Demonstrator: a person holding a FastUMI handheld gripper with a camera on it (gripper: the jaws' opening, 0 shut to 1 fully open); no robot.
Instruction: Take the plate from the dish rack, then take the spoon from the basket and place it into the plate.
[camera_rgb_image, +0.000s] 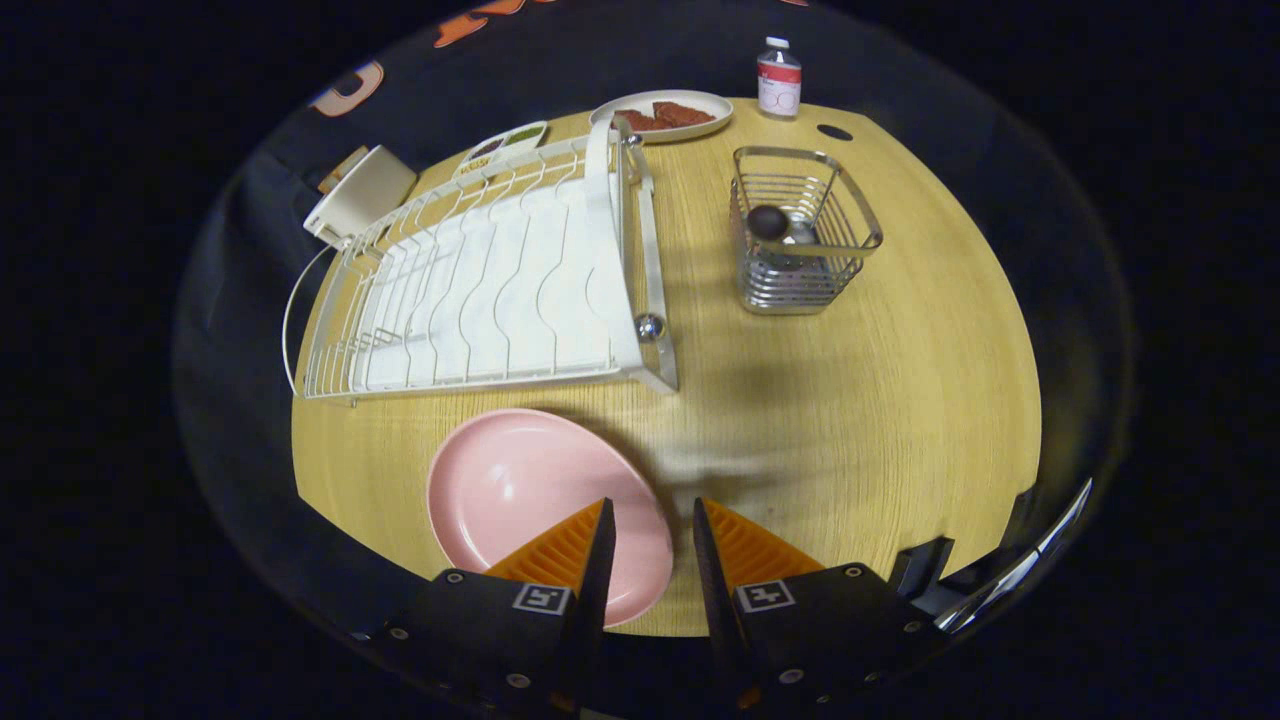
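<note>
1. Nearest: gripper, fingers parted by a narrow gap, gripping nothing; bare wood visible between the tips.
2. Just under and ahead of the left finger: pink plate, flat on the table, right way up and holding nothing, its near-right rim partly hidden behind that finger. Near rim close to the table's near edge; far rim just short of the dish rack's near-right corner.
3. Right of the plate: a broad stretch of bare tabletop, running from the right finger out to the right edge and up to the basket. Open room here on all sides.
4. Middle left: white wire dish rack, no dishes in it, its left side close to the table's left edge. Right side rail ending in a shiny round knob.
5. Middle right: metal wire basket, upright, separated from the rack by a clear strip of wood. Inside, spoon, dark rounded end up near the basket's left rim.
6. Far left: white box with a cable, off the rack's far-left corner.
7. Far edge: plate of reddish food, a small card or tray left of it, a bottle to the right, and a dark hole in the tabletop beside the bottle.
</note>
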